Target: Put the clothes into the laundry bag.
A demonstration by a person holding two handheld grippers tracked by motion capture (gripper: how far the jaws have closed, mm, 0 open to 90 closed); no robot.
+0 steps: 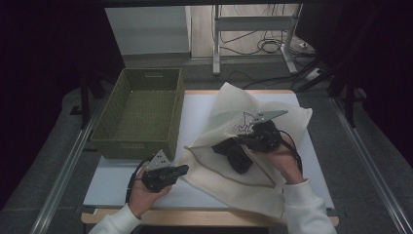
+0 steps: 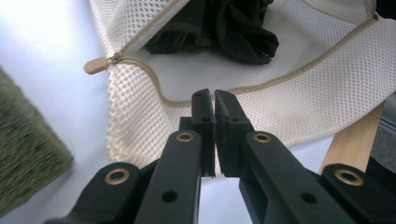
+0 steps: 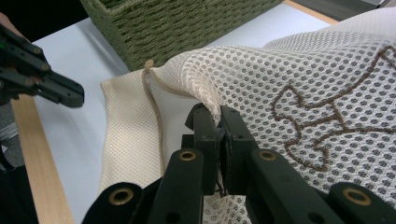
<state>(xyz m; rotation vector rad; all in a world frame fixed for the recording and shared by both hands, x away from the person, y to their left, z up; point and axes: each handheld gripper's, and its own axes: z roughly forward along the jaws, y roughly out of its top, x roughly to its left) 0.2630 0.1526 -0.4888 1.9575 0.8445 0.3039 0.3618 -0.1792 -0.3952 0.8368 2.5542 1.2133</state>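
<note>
A cream mesh laundry bag (image 1: 229,183) lies open on the white table, with a dark garment (image 1: 237,155) inside its mouth. My right gripper (image 1: 239,140) is shut on the bag's upper flap and holds it raised. In the right gripper view the mesh edge (image 3: 212,100) is pinched between the jaws (image 3: 218,112). My left gripper (image 1: 184,169) sits just left of the bag's opening, jaws together with nothing between them. In the left gripper view its tips (image 2: 214,98) point at the zipper edge (image 2: 154,88), with the dark garment (image 2: 224,28) beyond. The zipper pull (image 2: 95,65) lies at the mouth's left corner.
An empty green woven basket (image 1: 178,107) stands on the table's far left, close to the bag's left corner. The white mat (image 1: 112,183) shows bare in front of the basket. A wooden table edge (image 1: 204,217) runs along the near side.
</note>
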